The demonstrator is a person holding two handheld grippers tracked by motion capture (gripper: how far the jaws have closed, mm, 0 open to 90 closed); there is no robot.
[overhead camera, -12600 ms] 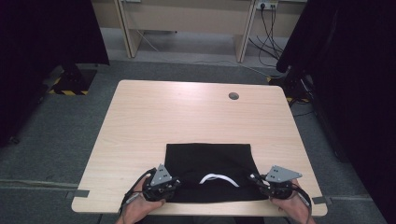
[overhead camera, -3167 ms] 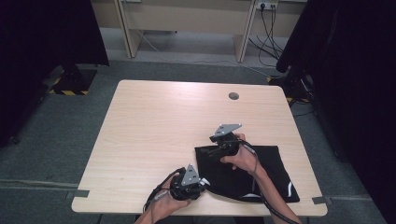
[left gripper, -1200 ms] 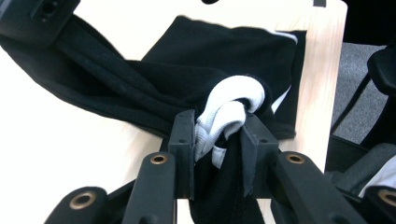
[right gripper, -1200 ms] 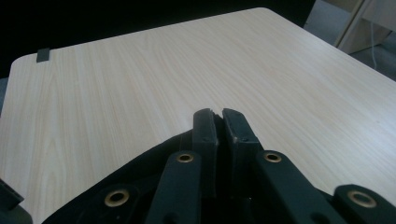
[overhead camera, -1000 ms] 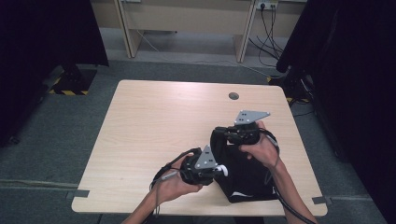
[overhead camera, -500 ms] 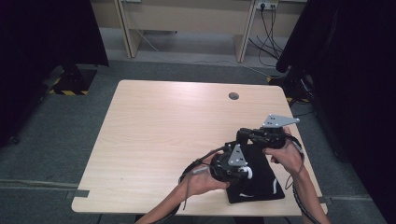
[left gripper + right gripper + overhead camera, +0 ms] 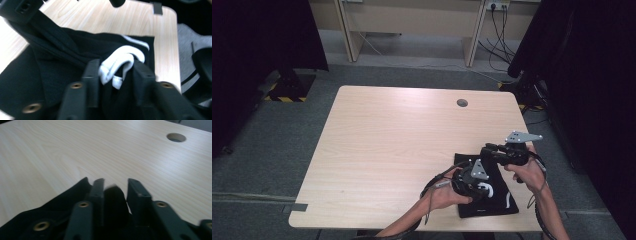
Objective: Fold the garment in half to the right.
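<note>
One pale wooden table point(image 7: 387, 145) bore one black cloth garment point(image 7: 499, 197), white-trimmed and folded, at its near right corner. Over it, both the left gripper point(image 7: 481, 189) and the right gripper point(image 7: 487, 150) had just been opening, cloth loose between their jaws.

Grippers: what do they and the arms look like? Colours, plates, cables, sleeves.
Both grippers are black. The left gripper and right gripper each carry a grey three-cornered plate on top and trail a thin black cable back along the forearm. In the gripper views the jaws are flat black bars with brass-coloured rivets at the joints. No sleeves show on either forearm. I can make out no markings or labels.
</note>
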